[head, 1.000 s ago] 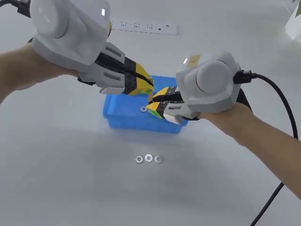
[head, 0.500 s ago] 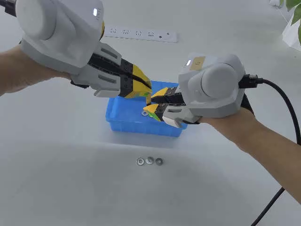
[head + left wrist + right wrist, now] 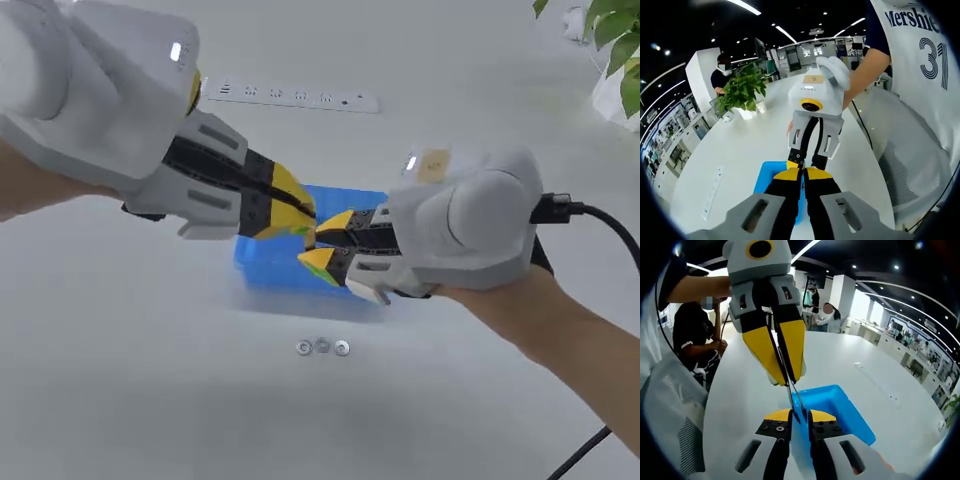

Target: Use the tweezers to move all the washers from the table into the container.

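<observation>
My left gripper comes in from the left, shut on thin metal tweezers that run down from between its yellow jaws. The tweezers' tips lie in the gap between the jaws of my right gripper, which stand a little apart. Both grippers hover over the blue container and hide most of it. Three washers lie in a row on the white table in front of the container. The right gripper view has the left gripper above the container.
A white power strip lies at the back of the table. A potted plant stands at the far right. The right gripper's black cable trails off to the right. A person stands close by the table.
The head camera has moved, and both grippers now look larger and cover more of the container. A washer seen inside the container before is now hidden. The three table washers have stayed put.
</observation>
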`<state>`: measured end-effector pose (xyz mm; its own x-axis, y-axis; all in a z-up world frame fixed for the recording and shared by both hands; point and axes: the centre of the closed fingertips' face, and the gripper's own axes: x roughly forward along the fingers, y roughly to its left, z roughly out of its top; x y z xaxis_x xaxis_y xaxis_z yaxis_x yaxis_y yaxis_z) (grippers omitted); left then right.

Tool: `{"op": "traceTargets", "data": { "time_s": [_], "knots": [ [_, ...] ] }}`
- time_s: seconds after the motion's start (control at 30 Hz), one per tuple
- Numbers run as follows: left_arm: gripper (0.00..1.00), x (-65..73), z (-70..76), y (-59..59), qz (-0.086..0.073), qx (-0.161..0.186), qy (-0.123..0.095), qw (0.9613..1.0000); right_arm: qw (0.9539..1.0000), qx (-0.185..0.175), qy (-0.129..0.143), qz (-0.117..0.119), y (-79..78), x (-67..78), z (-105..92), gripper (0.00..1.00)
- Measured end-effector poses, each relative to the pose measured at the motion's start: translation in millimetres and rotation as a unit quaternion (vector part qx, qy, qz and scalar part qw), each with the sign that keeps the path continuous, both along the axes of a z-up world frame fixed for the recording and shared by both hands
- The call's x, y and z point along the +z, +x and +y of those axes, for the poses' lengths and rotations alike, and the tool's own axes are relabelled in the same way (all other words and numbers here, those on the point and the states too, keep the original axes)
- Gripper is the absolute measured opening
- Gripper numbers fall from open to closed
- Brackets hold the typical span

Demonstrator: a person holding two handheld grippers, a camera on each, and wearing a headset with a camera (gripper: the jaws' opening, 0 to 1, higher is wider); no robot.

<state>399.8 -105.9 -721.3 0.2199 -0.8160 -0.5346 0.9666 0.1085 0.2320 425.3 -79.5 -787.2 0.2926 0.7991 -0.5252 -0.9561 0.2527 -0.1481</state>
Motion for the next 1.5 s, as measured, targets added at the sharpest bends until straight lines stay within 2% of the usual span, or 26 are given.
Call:
{"op": "traceTargets", "data": {
  "time_s": [0.2,0.33,0.7,0.97,1.2,1.5],
  "knots": [
    [0.06,-6.1,-4.0,-18.6,0.012,0.002,-0.006,0.9999,0.9999,0.008,-0.001,0.010,-18.6,-5.5,0.4,0.13],
    [0.06,-14.4,-5.0,-27.8,0.027,0.004,-0.007,0.9996,0.9997,0.016,-0.011,0.016,-31.7,-15.0,-2.1,0.13],
    [0.06,-36.2,-5.0,-37.0,0.058,0.018,-0.022,0.9979,0.9988,0.010,-0.022,0.043,-49.0,-36.6,-7.1,0.13],
    [0.06,-51.6,1.2,-38.5,0.076,0.029,-0.023,0.9964,0.9977,0.014,-0.029,0.060,-54.2,-52.4,-1.2,0.13],
    [0.06,-62.6,4.3,-34.0,0.092,0.043,-0.033,0.9943,0.9967,0.009,-0.036,0.072,-51.7,-63.7,-0.2,0.13],
    [0.06,-66.9,-2.0,-29.9,0.103,0.041,-0.037,0.9932,0.9954,0.001,-0.036,0.089,-49.2,-68.4,-2.9,0.13]
  ]
}}
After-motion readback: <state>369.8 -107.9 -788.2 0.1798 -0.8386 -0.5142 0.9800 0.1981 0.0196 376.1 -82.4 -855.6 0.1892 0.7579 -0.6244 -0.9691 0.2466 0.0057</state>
